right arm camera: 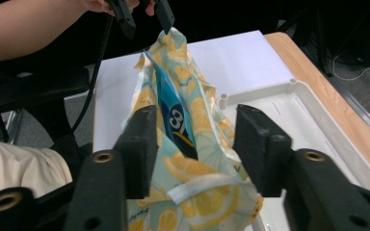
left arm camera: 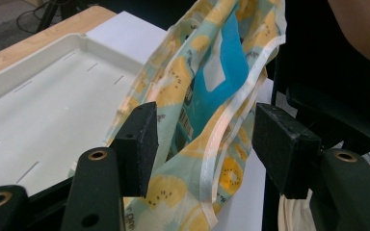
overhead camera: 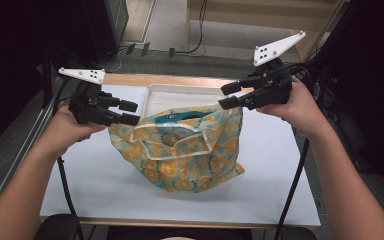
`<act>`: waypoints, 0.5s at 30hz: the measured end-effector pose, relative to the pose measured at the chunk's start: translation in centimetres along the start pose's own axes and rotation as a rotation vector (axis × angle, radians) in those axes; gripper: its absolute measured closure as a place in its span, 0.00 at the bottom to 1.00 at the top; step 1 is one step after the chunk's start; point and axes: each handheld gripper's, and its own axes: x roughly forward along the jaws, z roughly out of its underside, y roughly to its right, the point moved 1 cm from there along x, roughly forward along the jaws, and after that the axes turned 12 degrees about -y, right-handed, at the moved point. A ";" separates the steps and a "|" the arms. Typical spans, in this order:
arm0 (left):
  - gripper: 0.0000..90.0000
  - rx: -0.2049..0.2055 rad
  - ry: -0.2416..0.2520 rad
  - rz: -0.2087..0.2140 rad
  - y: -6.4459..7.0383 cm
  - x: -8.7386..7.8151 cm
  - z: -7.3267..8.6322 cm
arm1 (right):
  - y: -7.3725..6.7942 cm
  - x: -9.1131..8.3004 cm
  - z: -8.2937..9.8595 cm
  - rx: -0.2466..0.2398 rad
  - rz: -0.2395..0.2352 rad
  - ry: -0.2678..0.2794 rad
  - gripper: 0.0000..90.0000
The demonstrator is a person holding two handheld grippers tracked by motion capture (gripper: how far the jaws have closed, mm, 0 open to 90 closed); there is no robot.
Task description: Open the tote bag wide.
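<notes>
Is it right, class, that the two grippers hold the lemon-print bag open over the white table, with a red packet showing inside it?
Not quite: the packet inside the lemon-print bag is blue, not red, as the left gripper view shows. The rest stands: the left gripper and the right gripper are at the bag's two ends, over the white table.

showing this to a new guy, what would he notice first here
First, the lemon-print bag in the middle of the white table, held up by its top corners between the left claw and the right claw. Both claws' jaws stand apart around the cloth. Next, a blue packet inside the bag, and the white tray just behind it.
</notes>
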 end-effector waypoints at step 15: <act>0.69 -0.020 -0.056 0.032 -0.8 2.6 2.0 | -0.7 0.7 3.5 -0.033 0.060 -0.100 0.98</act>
